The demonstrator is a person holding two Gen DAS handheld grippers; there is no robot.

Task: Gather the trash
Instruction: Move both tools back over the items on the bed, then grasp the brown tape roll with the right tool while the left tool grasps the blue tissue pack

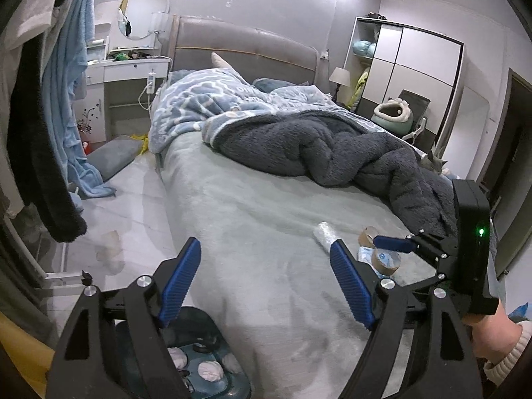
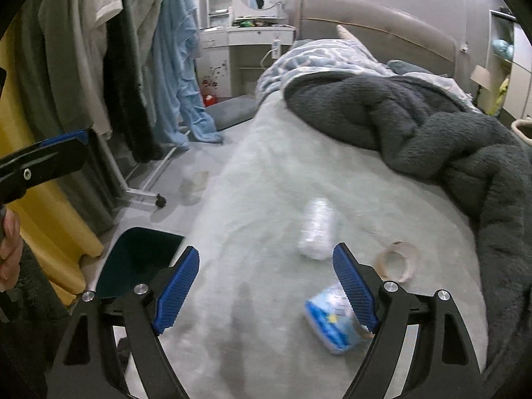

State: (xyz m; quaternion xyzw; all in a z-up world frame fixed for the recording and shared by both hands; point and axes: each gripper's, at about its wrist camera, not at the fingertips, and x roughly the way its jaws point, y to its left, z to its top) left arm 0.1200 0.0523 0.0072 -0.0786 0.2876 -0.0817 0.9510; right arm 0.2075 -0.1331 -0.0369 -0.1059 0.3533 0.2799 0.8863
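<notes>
Right wrist view is showing my right gripper (image 2: pixel 266 286) with fingers spread and empty, risking nudging the crumpled bottle (image 2: pixel 317 229) across the soft bed (image 2: pixel 266 183), away from the bin (image 2: pixel 139 269).

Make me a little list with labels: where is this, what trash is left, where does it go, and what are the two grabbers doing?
place: bedroom, pale green bed sheet
trash left: crumpled clear plastic bottle; brown cardboard tape ring; blue and white plastic packet
bin: dark teal trash bin on the floor beside the bed, white wads inside
left gripper: open, empty
right gripper: open, empty, above the packet
</notes>
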